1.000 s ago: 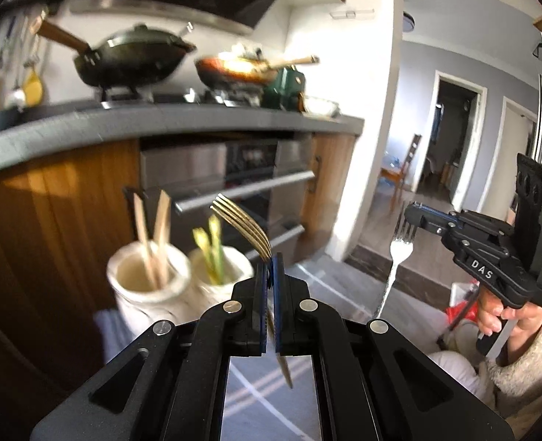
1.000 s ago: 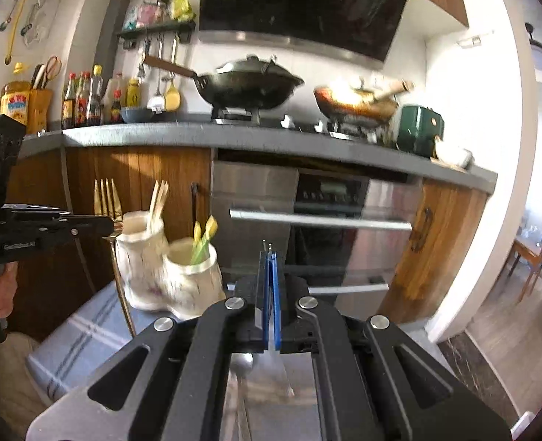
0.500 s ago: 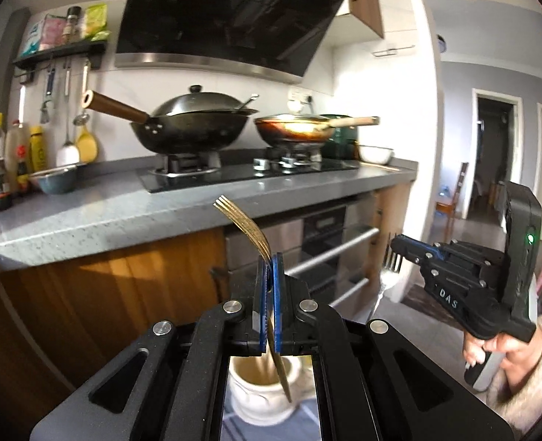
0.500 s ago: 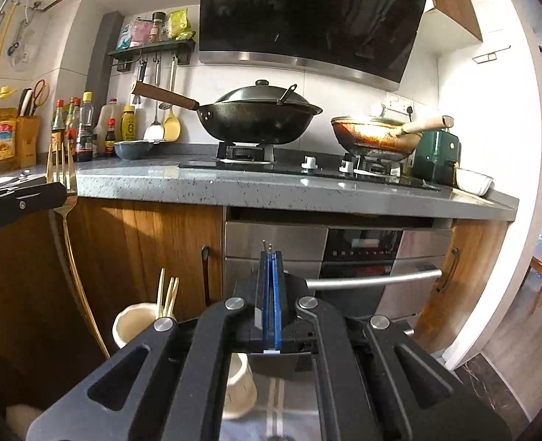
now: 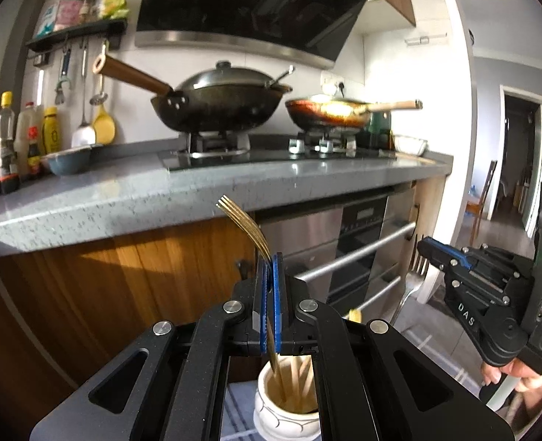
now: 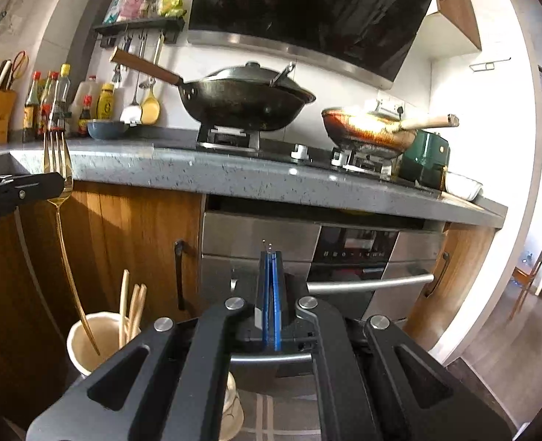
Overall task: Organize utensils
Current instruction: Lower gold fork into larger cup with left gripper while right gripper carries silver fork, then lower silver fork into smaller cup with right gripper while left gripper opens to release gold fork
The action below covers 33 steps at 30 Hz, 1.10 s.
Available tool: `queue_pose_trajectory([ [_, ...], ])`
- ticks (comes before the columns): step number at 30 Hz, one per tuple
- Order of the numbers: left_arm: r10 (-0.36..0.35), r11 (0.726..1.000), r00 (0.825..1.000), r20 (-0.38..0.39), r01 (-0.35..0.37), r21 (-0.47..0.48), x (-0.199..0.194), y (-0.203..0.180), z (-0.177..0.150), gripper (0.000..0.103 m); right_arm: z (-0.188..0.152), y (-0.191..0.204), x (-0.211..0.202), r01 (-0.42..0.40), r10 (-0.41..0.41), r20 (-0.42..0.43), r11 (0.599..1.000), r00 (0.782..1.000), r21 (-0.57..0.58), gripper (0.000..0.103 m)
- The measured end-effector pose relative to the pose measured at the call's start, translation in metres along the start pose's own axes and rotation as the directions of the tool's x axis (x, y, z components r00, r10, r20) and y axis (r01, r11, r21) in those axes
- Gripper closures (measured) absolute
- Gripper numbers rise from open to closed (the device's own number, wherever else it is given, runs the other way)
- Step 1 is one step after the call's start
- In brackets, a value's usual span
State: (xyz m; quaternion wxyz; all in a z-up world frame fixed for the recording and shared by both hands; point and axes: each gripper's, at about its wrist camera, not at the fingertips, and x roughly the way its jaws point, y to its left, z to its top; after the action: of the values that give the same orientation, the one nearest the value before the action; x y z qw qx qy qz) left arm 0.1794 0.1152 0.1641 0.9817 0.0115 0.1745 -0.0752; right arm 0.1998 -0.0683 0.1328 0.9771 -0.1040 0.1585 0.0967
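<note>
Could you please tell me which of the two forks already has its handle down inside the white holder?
The gold fork in the left tongs: its handle tip sits inside the white holder beside the chopsticks. The silver fork hangs outside it.

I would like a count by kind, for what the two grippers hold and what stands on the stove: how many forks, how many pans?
Forks: 2 (a gold fork in the left gripper, a silver fork in the right gripper)
Pans: 2 (a lidded black wok, a frying pan)
Total: 4
</note>
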Motion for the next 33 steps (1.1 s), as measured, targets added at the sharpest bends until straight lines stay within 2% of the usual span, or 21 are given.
queue_pose_trajectory([
  [7,0.0,1.0,0.997,-0.071,0.001,0.016,0.022,-0.005,-0.026,0.1,-0.018,0.004,0.015,-0.014,0.013,-0.043,1.0,0.999,-0.012,0.102],
  [15,-0.015,1.0,0.988,-0.153,0.017,0.01,0.037,-0.007,-0.056,0.1,-0.034,0.012,0.027,-0.073,0.073,-0.098,0.997,0.992,0.002,0.102],
  [30,-0.013,1.0,0.987,-0.158,0.009,-0.024,0.032,0.002,-0.058,0.099,-0.042,-0.002,0.042,-0.107,0.126,-0.185,0.988,0.975,0.11,0.099],
  [31,-0.011,1.0,0.987,-0.158,0.007,-0.022,0.032,0.002,-0.057,0.099,-0.041,-0.003,0.041,-0.111,0.131,-0.185,0.987,0.974,0.115,0.098],
  [32,-0.006,1.0,0.987,-0.16,0.003,-0.019,0.032,0.002,-0.057,0.096,-0.041,-0.004,0.04,-0.117,0.138,-0.184,0.986,0.973,0.121,0.09],
  [33,-0.007,1.0,0.987,-0.158,0.004,-0.02,0.031,0.002,-0.056,0.089,-0.04,-0.005,0.039,-0.123,0.144,-0.18,0.985,0.973,0.125,0.08],
])
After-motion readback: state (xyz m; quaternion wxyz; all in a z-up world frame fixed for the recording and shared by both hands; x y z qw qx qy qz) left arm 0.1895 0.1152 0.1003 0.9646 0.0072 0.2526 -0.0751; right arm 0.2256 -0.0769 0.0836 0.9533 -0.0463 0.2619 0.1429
